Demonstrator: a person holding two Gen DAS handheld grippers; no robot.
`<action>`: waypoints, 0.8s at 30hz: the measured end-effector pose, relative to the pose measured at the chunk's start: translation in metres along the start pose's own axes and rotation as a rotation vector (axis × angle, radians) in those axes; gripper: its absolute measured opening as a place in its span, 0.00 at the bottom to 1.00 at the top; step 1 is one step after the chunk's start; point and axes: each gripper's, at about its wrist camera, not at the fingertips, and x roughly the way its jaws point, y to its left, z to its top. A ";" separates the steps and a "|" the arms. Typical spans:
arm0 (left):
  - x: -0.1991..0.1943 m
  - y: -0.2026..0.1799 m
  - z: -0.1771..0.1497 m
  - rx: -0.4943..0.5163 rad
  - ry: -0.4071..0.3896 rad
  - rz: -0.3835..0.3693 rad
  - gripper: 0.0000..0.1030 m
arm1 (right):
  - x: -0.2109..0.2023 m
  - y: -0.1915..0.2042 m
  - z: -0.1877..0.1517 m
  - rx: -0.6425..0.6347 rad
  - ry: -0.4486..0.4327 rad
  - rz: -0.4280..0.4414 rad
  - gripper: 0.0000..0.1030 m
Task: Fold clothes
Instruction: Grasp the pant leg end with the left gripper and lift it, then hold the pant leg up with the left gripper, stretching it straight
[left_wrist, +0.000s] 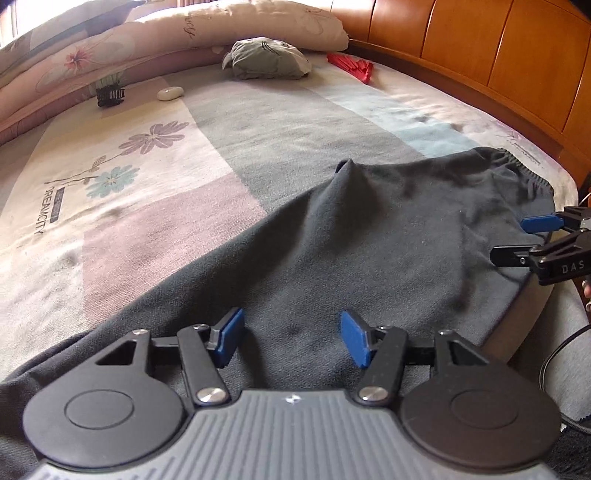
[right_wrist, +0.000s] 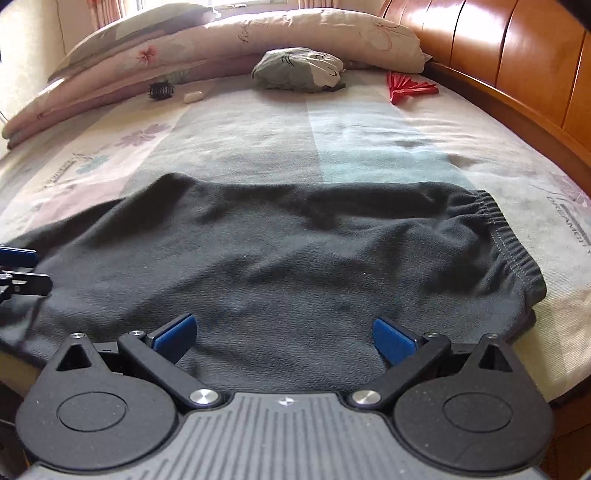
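Dark grey trousers (left_wrist: 369, 240) lie spread across the near part of the bed, the elastic waistband (right_wrist: 506, 236) toward the right. My left gripper (left_wrist: 291, 338) hovers open just above the cloth near the bed's front edge, nothing between its blue pads. My right gripper (right_wrist: 284, 339) is also open over the trousers (right_wrist: 277, 266), close to the near hem. In the left wrist view the right gripper (left_wrist: 517, 238) shows at the right edge, open over the waist end. The left gripper's fingers (right_wrist: 22, 269) enter the right wrist view at the left edge.
A folded grey-green garment (left_wrist: 267, 59) rests at the far end by the floral quilt (left_wrist: 110, 55). A red folding fan (left_wrist: 352, 66), a white case (left_wrist: 170, 92) and a black hair clip (left_wrist: 109, 95) lie nearby. A wooden headboard (left_wrist: 480, 66) runs along the right.
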 end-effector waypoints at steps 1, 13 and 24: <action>-0.001 -0.005 0.002 0.021 -0.004 -0.011 0.55 | -0.006 -0.005 0.000 0.021 -0.017 0.019 1.00; 0.006 -0.088 0.008 0.462 -0.006 -0.167 0.44 | -0.052 -0.107 -0.017 0.480 -0.124 0.203 1.00; 0.003 -0.103 -0.023 0.747 0.042 -0.173 0.11 | -0.042 -0.101 -0.020 0.502 -0.103 0.221 1.00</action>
